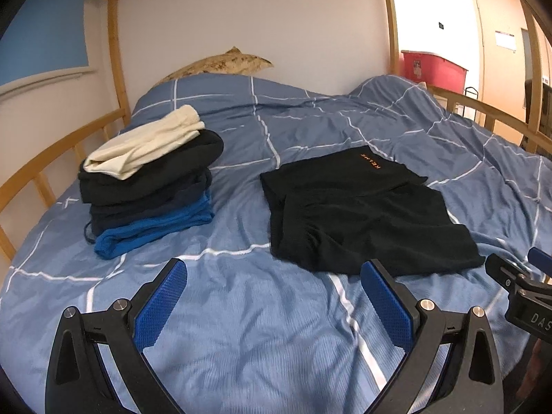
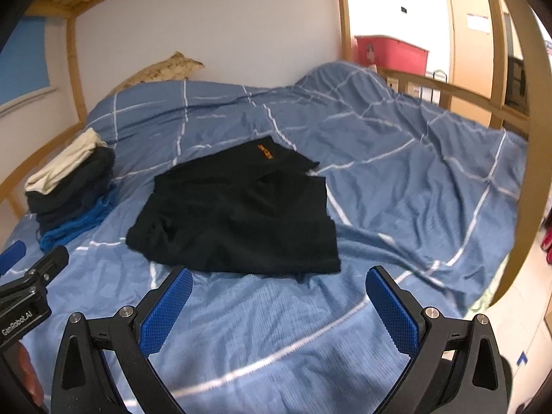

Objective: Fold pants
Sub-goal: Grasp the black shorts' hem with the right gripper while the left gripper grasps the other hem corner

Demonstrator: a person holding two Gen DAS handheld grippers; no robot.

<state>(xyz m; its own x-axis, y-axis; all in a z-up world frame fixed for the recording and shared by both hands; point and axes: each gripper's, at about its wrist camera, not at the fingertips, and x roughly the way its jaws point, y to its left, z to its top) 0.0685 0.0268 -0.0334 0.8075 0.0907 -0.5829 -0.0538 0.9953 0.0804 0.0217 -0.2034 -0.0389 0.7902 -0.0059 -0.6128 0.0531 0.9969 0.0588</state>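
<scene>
Black pants (image 1: 365,214) with a small orange logo lie folded into a rough rectangle on the blue checked duvet (image 1: 258,327); they also show in the right wrist view (image 2: 241,214). My left gripper (image 1: 276,272) is open and empty, just short of the pants' near edge, to their left. My right gripper (image 2: 279,283) is open and empty, hovering at the pants' near edge. The right gripper's body shows at the left wrist view's right edge (image 1: 521,286).
A stack of folded clothes (image 1: 151,183), cream on top, dark and blue below, stands left of the pants. A wooden bed rail (image 1: 45,158) runs along the left. A pillow (image 1: 220,63) lies at the head. A red bin (image 1: 433,69) stands beyond the bed.
</scene>
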